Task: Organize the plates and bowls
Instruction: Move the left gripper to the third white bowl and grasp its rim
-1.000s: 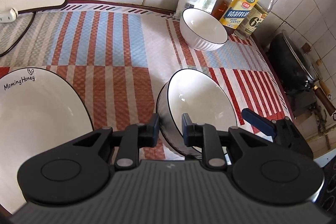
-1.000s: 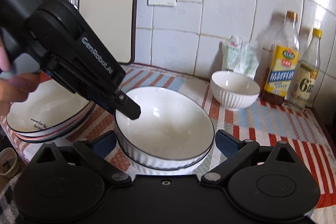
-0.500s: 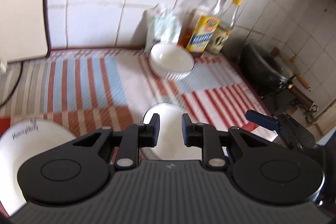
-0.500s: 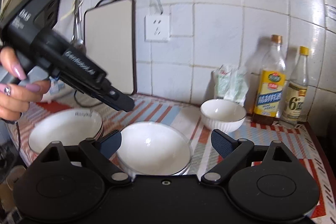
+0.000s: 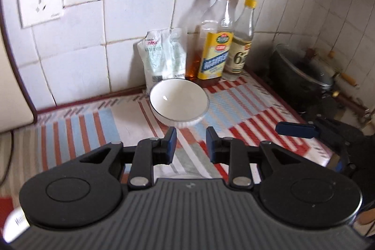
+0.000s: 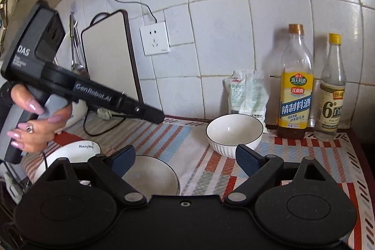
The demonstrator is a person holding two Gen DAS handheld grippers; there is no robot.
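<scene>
Both the left gripper [image 5: 190, 144] and right gripper [image 6: 185, 159] gape, holding nothing; the ribbed bowl [image 6: 234, 134] sits empty.

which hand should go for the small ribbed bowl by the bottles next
Probably left: its empty tongs point straight at the small ribbed bowl. The right tongs, wide open, sit nearer the wide bowl.

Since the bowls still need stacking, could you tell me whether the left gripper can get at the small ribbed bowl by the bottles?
Probably yes: the left gripper faces the small ribbed bowl with only bare striped mat between them.
</scene>
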